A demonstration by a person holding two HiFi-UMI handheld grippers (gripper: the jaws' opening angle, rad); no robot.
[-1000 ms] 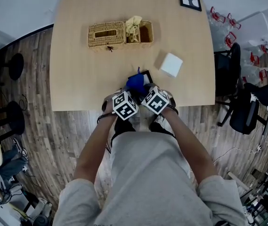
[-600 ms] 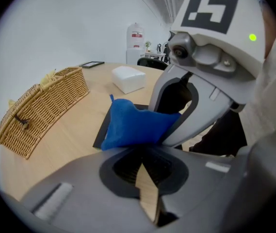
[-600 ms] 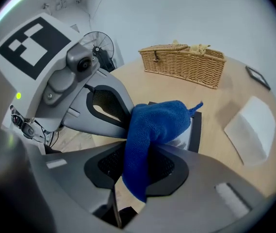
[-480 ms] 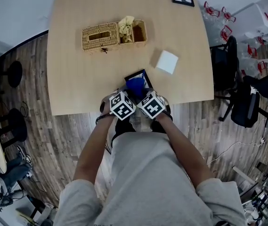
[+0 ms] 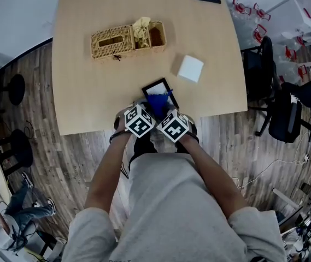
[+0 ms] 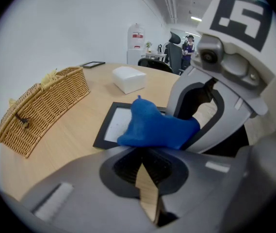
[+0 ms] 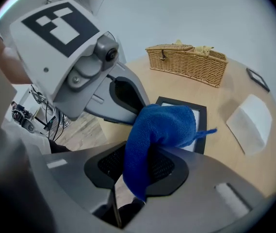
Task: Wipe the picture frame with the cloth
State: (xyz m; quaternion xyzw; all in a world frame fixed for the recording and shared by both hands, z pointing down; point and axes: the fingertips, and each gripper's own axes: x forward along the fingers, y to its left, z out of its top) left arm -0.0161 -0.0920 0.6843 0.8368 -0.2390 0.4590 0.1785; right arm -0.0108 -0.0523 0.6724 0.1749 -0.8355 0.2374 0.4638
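Two tools meet at the surface's [image 5: 89, 91] near edge. The right tool [image 7: 138, 166] is clamped on the blue cloth [image 7: 164, 125], while the left tool [image 6: 145, 166] is closed and empty. Compared with a second ago, more of the black picture frame [image 6: 109, 125] lies bare at its far left, so wiping seems under way. Only the right gripper view shows the cloth pinched between the jaws. The wicker basket [image 5: 111, 41] sits farther off.

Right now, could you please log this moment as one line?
left gripper: shut, empty | right gripper: shut on cloth | cloth: over picture frame
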